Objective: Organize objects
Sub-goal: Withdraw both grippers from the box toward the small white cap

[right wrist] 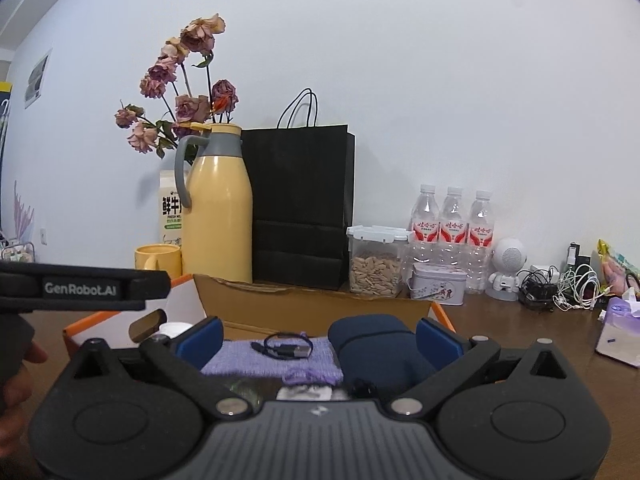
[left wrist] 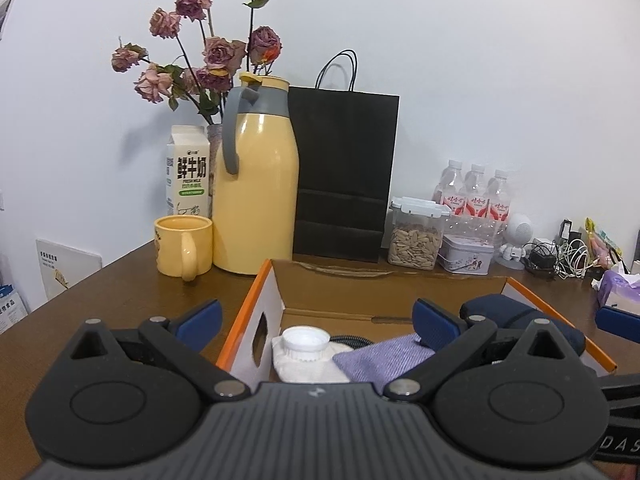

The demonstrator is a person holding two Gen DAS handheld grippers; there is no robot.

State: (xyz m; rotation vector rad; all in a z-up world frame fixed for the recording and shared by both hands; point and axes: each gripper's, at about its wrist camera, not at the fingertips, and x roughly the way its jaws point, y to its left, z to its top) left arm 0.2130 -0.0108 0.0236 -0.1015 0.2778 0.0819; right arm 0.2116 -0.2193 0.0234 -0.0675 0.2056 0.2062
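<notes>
An open cardboard box with orange edges [left wrist: 260,280] [right wrist: 312,304] stands on the brown table in front of both grippers. Inside lie a white pouch with a white screw cap [left wrist: 306,342], a purple cloth [left wrist: 380,360] [right wrist: 248,354], a rolled navy cloth [left wrist: 516,312] [right wrist: 372,340] and a black USB cable [right wrist: 286,349] on the purple cloth. My left gripper [left wrist: 318,322] is open and empty over the box's left side. My right gripper [right wrist: 320,340] is open and empty above the box's contents.
Along the wall stand a yellow mug [left wrist: 184,246], a yellow thermos jug [left wrist: 256,184], a milk carton [left wrist: 187,172], dried roses [left wrist: 208,52], a black paper bag [left wrist: 344,176], a seed jar [left wrist: 416,236], a tin [left wrist: 466,256], three water bottles [left wrist: 476,196], a white robot figure [left wrist: 518,238], tangled cables [left wrist: 560,258] and a tissue pack [right wrist: 618,332].
</notes>
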